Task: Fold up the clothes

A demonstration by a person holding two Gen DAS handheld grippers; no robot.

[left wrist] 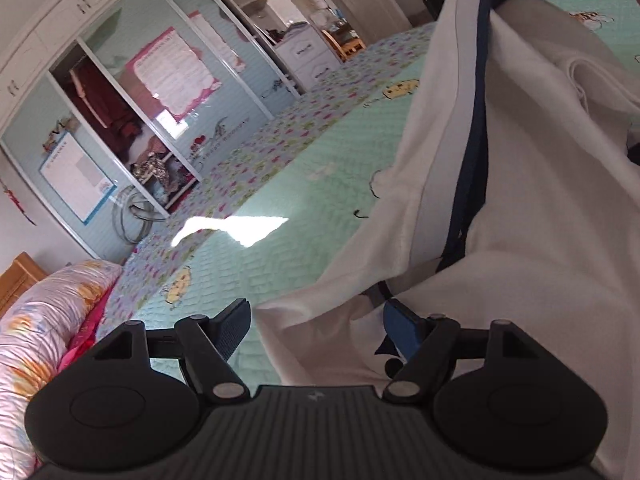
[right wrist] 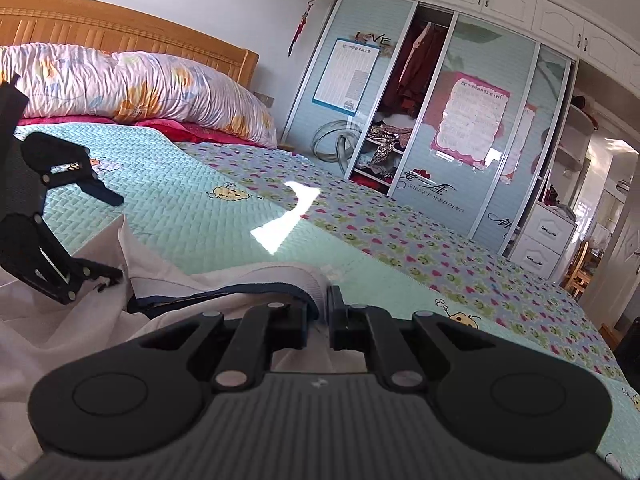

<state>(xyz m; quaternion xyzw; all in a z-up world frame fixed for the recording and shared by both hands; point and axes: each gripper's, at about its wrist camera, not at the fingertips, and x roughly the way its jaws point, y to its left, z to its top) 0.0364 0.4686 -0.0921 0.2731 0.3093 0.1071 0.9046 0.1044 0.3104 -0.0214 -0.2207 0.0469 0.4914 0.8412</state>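
The right gripper (right wrist: 322,312) stood pinched almost shut on the ribbed white edge of the white garment (right wrist: 168,280), which bunched between its pads and trailed off to the left across the near edge of the bed (right wrist: 192,208). The left gripper (left wrist: 316,328) stood open, its jaws well apart with a fold of the same white garment (left wrist: 500,200) lying between them; its right finger was partly under the cloth, and whether the pads touched it could not be told. A dark blue stripe (left wrist: 476,128) ran along the garment, which draped up and away toward the right. Seen from the right wrist, the left gripper (right wrist: 112,236) lay at the cloth's left end, one finger above the green quilt, one at the fabric. Farther off, a flowered duvet (right wrist: 140,84) sat piled against the headboard (right wrist: 120,28), and the open wardrobe (right wrist: 416,80) held hanging red clothes (right wrist: 416,64) above a heap of crumpled garments (right wrist: 384,140) on its lower shelf
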